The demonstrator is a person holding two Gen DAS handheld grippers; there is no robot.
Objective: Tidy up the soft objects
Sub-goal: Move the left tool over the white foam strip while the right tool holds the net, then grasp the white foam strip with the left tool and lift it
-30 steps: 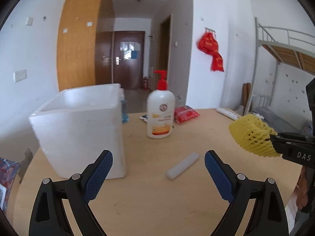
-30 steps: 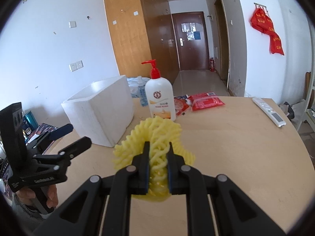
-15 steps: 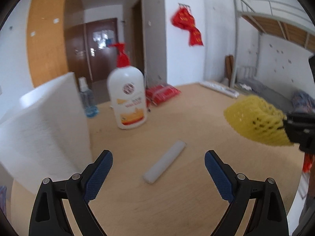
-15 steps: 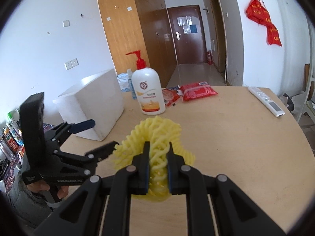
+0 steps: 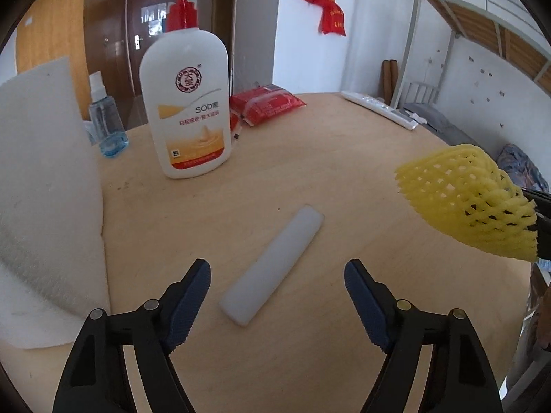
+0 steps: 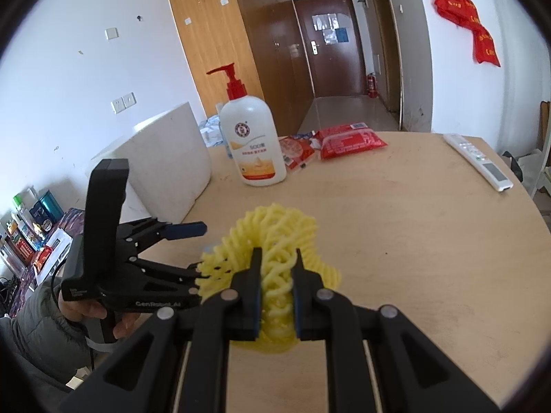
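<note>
My right gripper is shut on a yellow foam fruit net and holds it above the wooden table; the net also shows at the right of the left wrist view. My left gripper is open and empty, low over the table, with a white foam strip lying flat between and just beyond its fingers. In the right wrist view the left gripper is to the left of the net. A white foam box stands at the left.
A white lotion pump bottle with a red top stands behind the strip. A small blue spray bottle, red packets and a white remote lie farther back. The round table edge curves at the right.
My left gripper has swung right and moved forward and down, closing on the white strip; the foam box slid to the left edge of its view. The right gripper still holds the net.
</note>
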